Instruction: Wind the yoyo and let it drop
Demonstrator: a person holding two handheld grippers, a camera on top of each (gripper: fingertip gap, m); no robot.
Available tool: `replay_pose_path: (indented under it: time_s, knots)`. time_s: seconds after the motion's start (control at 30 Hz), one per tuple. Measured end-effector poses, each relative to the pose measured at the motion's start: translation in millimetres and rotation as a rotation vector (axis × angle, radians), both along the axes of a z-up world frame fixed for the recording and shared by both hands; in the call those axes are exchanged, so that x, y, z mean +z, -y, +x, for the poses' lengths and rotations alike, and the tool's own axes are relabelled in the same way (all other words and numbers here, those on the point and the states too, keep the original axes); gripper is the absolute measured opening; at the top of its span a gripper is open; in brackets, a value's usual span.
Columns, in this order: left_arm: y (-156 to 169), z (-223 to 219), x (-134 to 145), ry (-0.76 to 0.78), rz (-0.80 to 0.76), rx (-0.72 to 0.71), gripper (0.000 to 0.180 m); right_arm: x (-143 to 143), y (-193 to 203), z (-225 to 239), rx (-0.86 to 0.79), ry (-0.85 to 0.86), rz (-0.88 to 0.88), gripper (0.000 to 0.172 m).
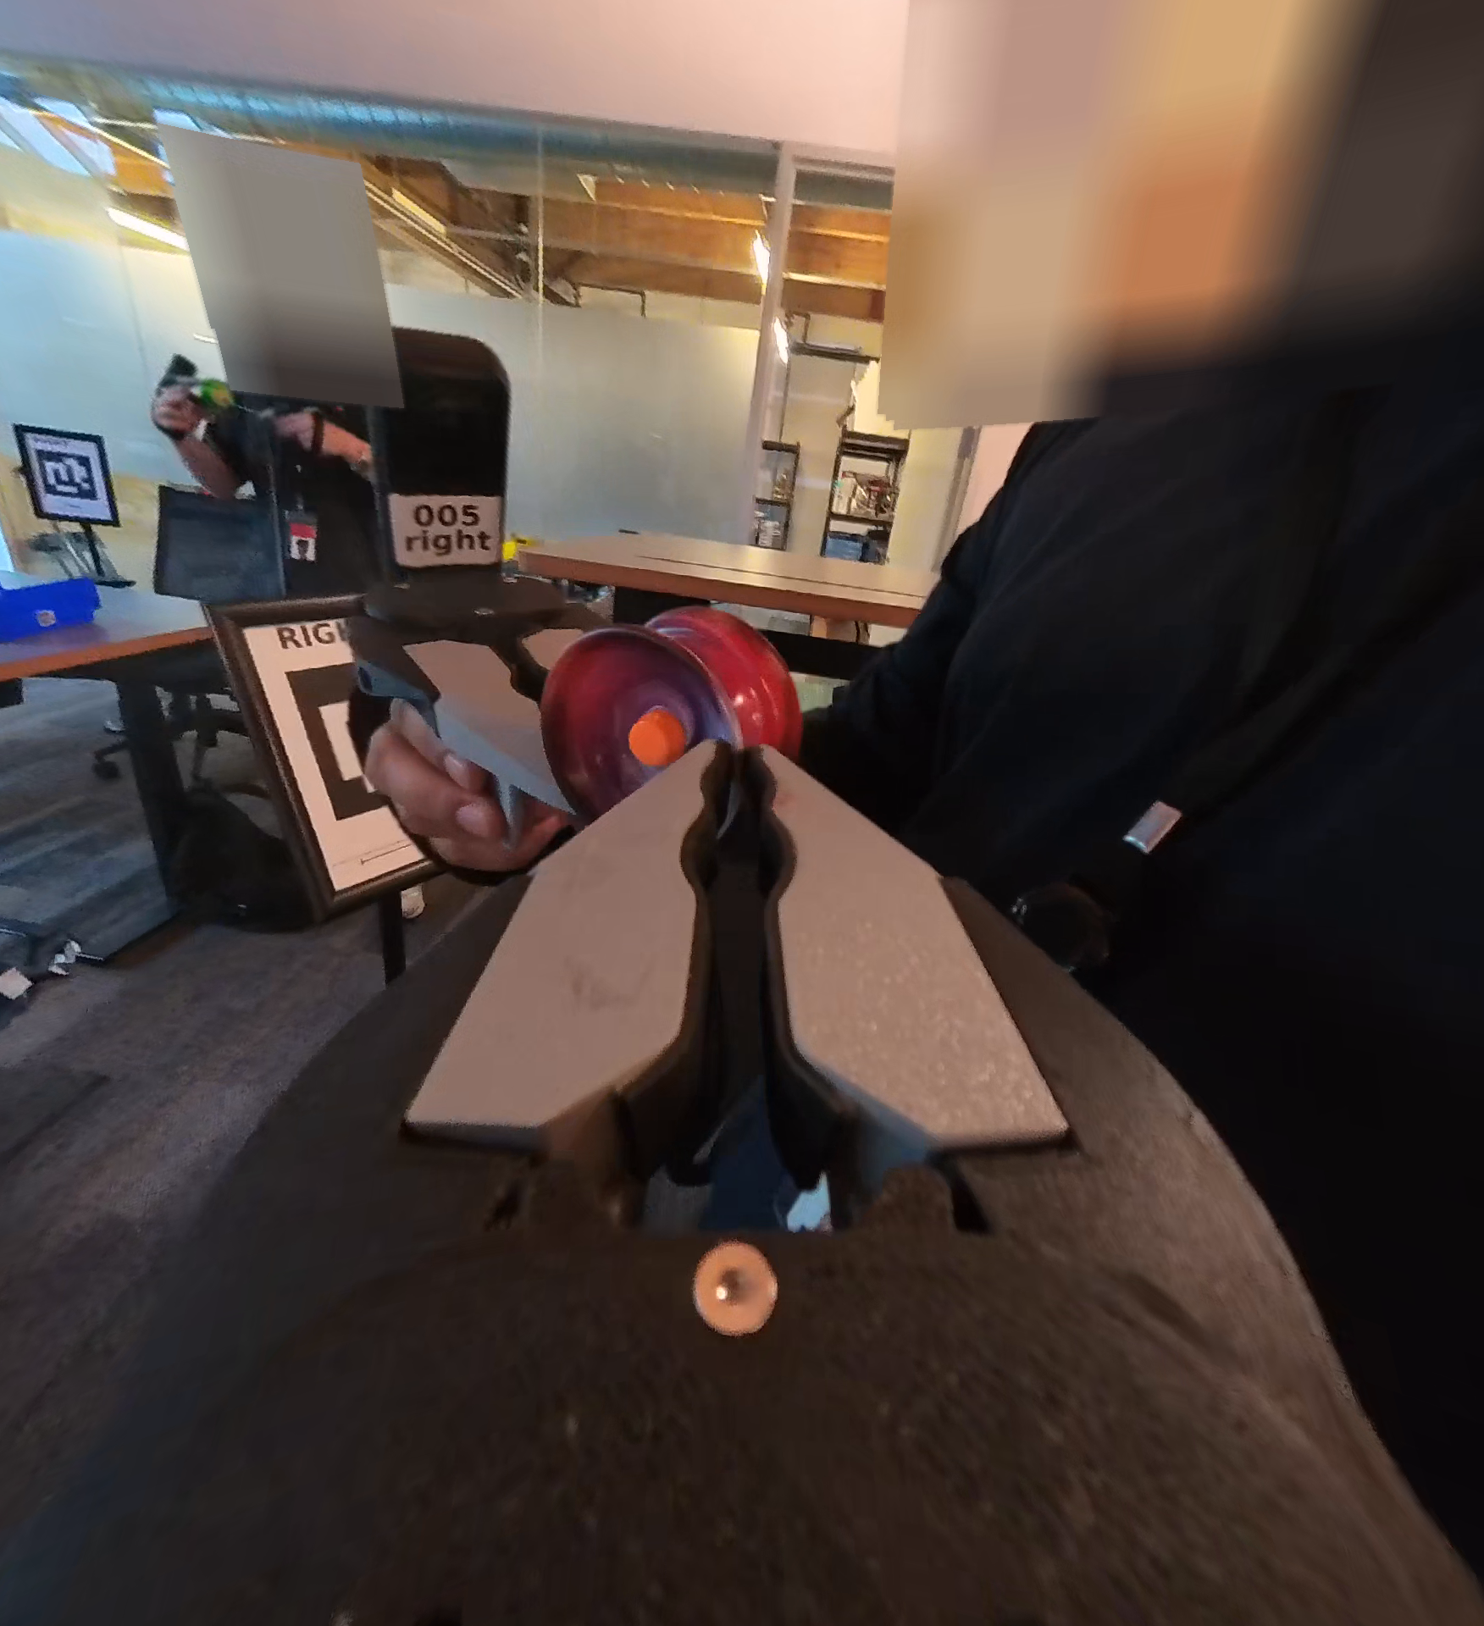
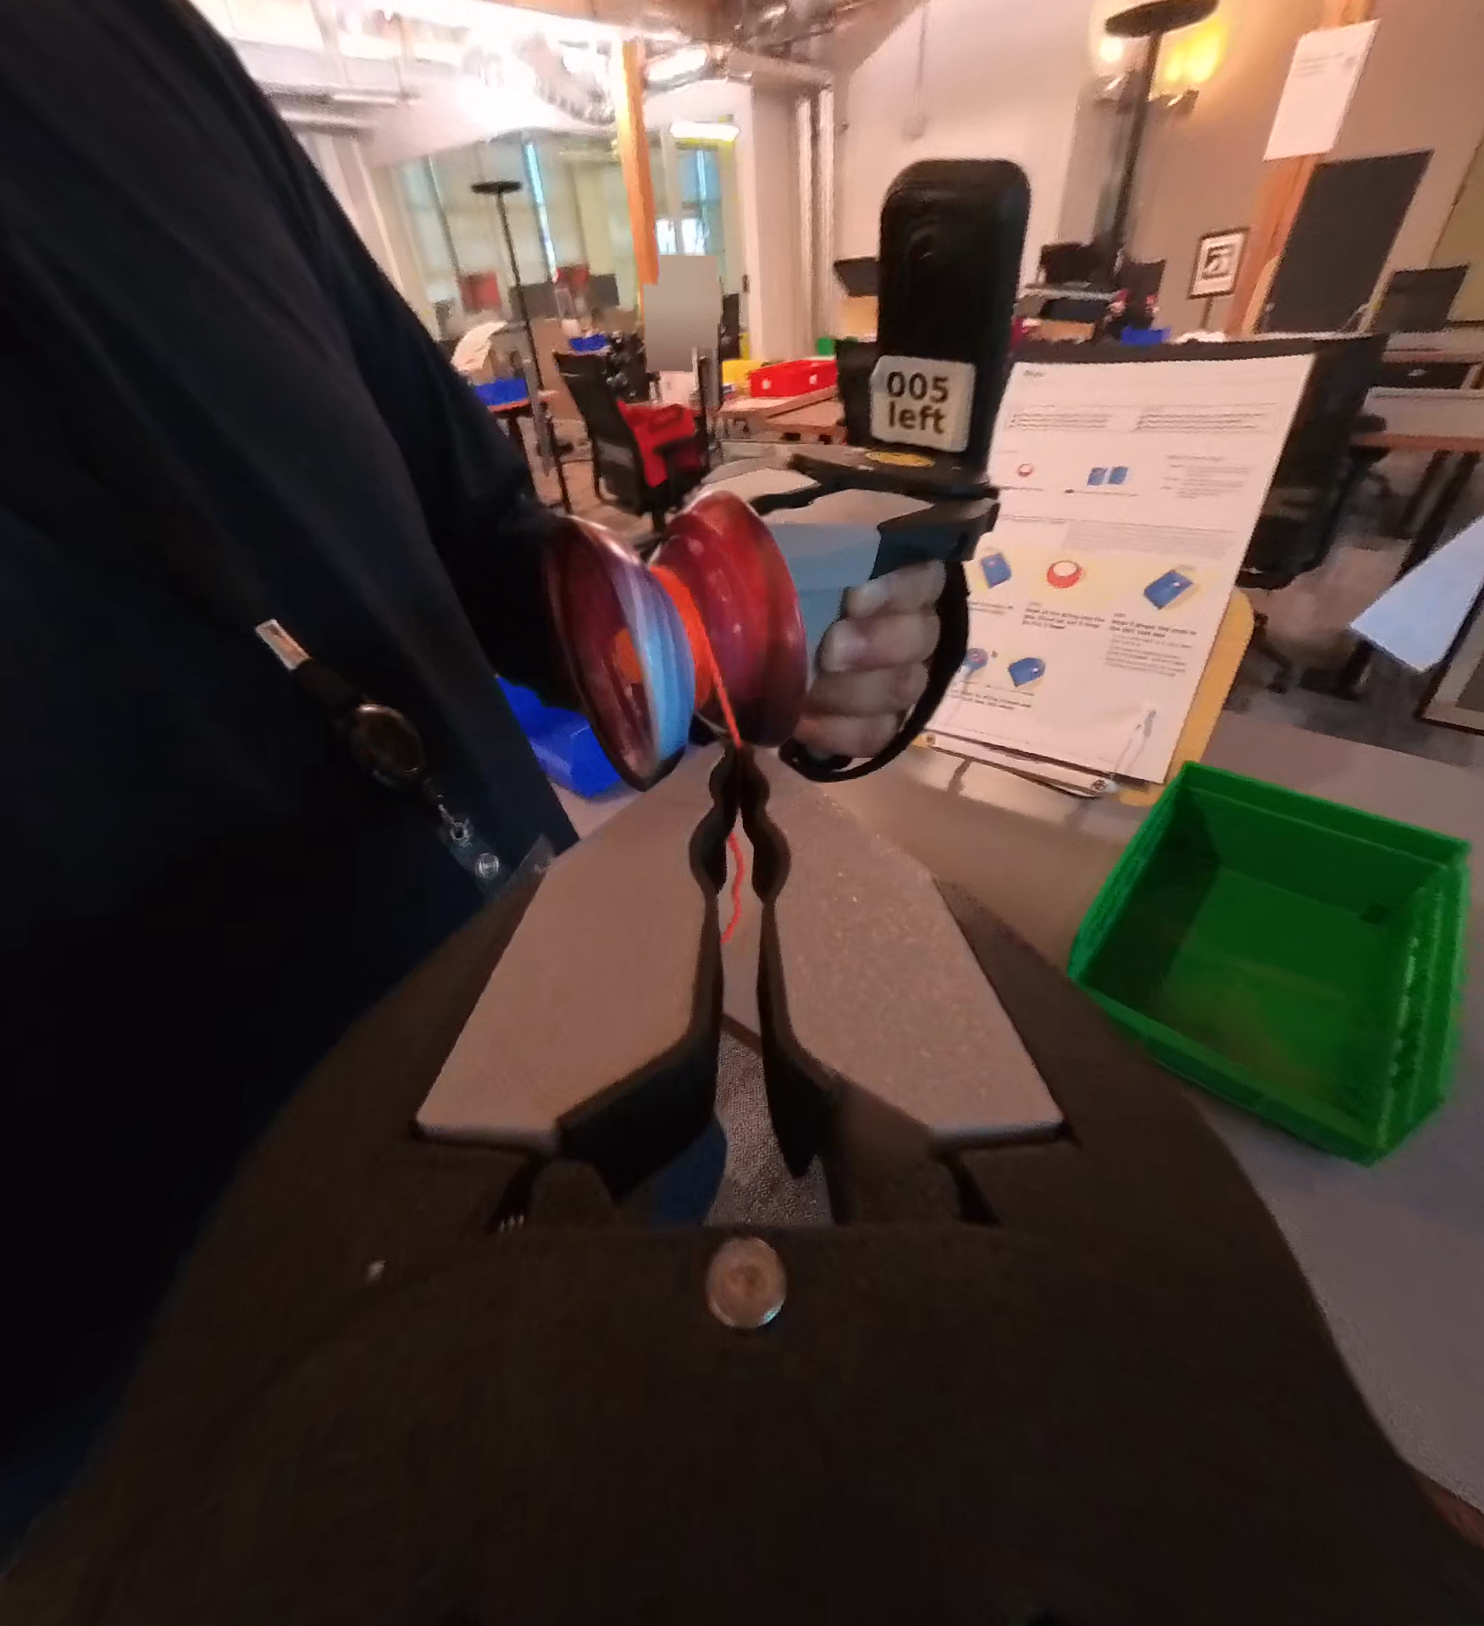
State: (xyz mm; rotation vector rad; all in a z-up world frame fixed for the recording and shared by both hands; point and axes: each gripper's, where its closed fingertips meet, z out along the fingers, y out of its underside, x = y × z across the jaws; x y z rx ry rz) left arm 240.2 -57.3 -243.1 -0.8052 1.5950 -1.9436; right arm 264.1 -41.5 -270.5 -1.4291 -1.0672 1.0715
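Left tool clamped on the rim of the glossy red-and-purple plastic yoyo, held in the air above the grey table. Right tool pinched shut on the orange string coming off the yoyo's axle. Green plastic bin on the table nearby.

Glossy plastic yoyo, seemingly fibrous orange string, matt ribbed green bin.
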Motion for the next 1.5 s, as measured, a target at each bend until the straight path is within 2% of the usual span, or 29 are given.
replay_pose_path:
  time_s: [0.17,0.4,0.63,0.73,0.87,0.97,1.1,1.2,1.3,1.5]
  knots:
    - [1.4,-1.8,-7.5,-0.041,-0.052,-0.002,0.001,-8.9,1.9,-1.6,-0.031,0.052,0.005,0.0]
    - [1.4,-0.7,2.7,-0.041,-0.038,0.004,0.001,0.7,1.1,-2.0,-0.039,0.022,0.021,0.0]
    - [6.1,11.7,-2.5,-0.08,0.046,0.025,0.003,-15.2,6.0,-2.3,-0.075,-0.016,-0.042,0.0]
    - [8.0,20.5,0.7,-0.092,-0.009,-0.002,0.003,-18.9,12.2,-1.2,-0.086,-0.081,-0.07,0.0]
    - [-3.7,39.9,11.4,-0.1,-0.121,0.032,0.005,-0.3,21.7,10.6,-0.093,-0.247,-0.064,0.0]
    - [-4.4,58.3,20.7,-0.146,-0.145,0.015,0.005,5.3,17.6,20.4,-0.173,-0.303,-0.042,0.0]
    - [0.4,83.9,31.2,-0.252,-0.095,-0.017,0.005,9.6,12.4,31.9,-0.253,-0.344,-0.016,0.0]
    - [2.0,98.0,30.3,-0.329,-0.019,-0.008,0.005,6.2,8.8,35.7,-0.32,-0.295,0.022,0.0]
    - [1.5,111.2,28.8,-0.397,-0.026,0.009,0.005,5.3,5.5,39.7,-0.381,-0.287,0.05,0.0]
    - [10.1,129.2,20.1,-0.481,-0.033,-0.025,0.005,6.6,6.0,41.4,-0.372,-0.509,0.002,0.0]
